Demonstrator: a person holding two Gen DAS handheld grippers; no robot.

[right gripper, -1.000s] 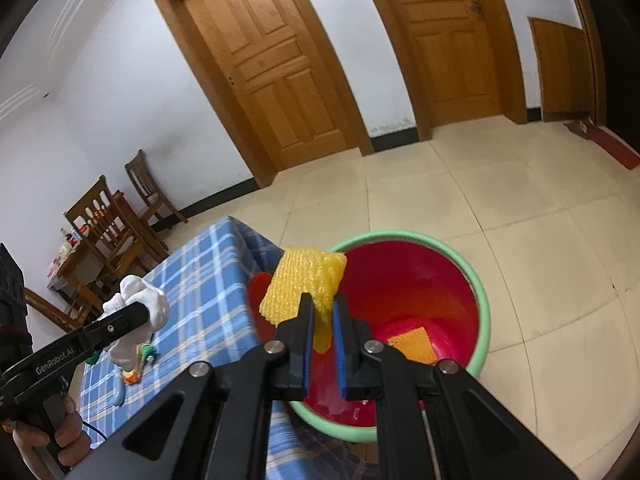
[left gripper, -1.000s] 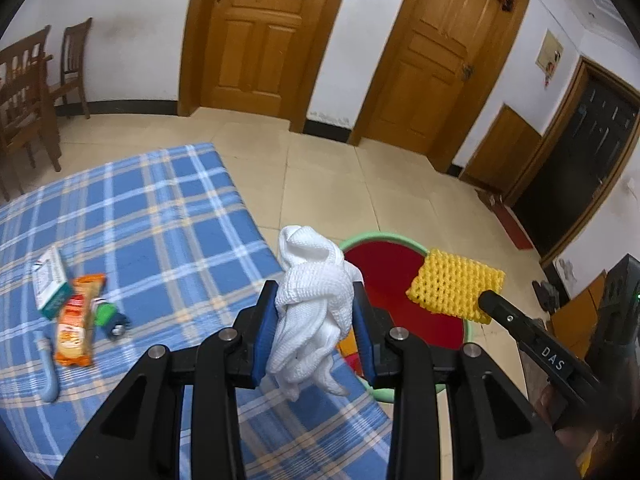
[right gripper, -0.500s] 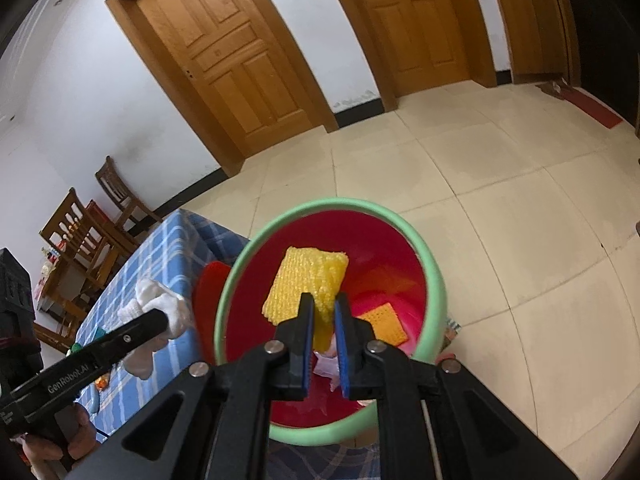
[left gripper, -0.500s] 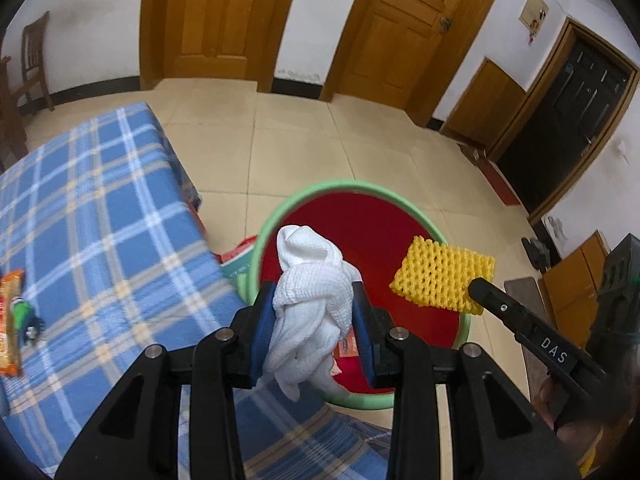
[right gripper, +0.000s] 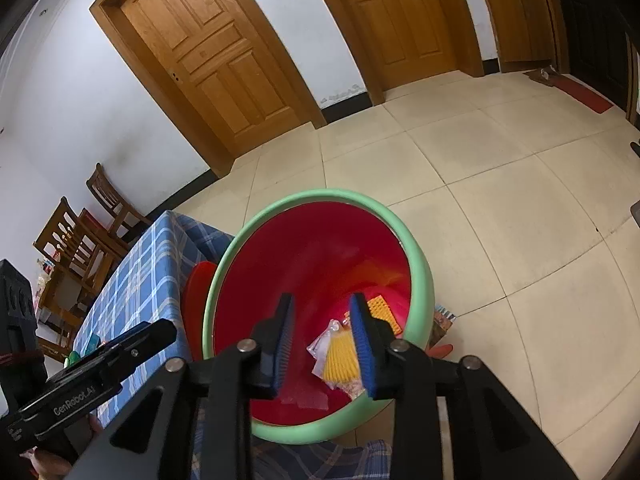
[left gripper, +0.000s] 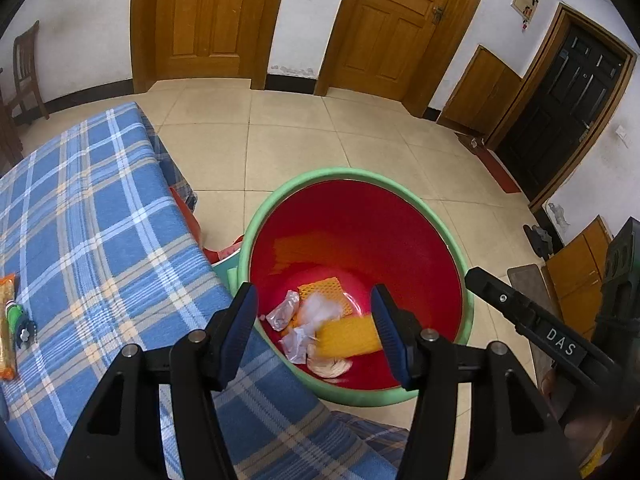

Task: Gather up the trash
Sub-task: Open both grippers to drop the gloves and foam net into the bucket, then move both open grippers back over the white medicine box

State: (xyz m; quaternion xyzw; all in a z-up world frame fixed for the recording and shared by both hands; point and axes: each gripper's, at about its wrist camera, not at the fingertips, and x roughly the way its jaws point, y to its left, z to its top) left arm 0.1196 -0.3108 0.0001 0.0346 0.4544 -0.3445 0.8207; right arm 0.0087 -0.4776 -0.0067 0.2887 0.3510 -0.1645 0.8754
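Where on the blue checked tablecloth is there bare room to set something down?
The blue checked tablecloth is bare across its middle and far end, up to the edge beside the red bin. The left edge is crowded: an orange snack packet and a green item lie there.

a motion-blurred yellow foam net point(left gripper: 350, 336) and white cloth point(left gripper: 322, 310) smear inside the bin point(left gripper: 460, 256).

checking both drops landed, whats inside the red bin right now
Inside the red bin: yellow foam net, blurred white cloth, an orange mesh piece, clear wrappers. Whatever lies under them and behind the near rim is hidden.
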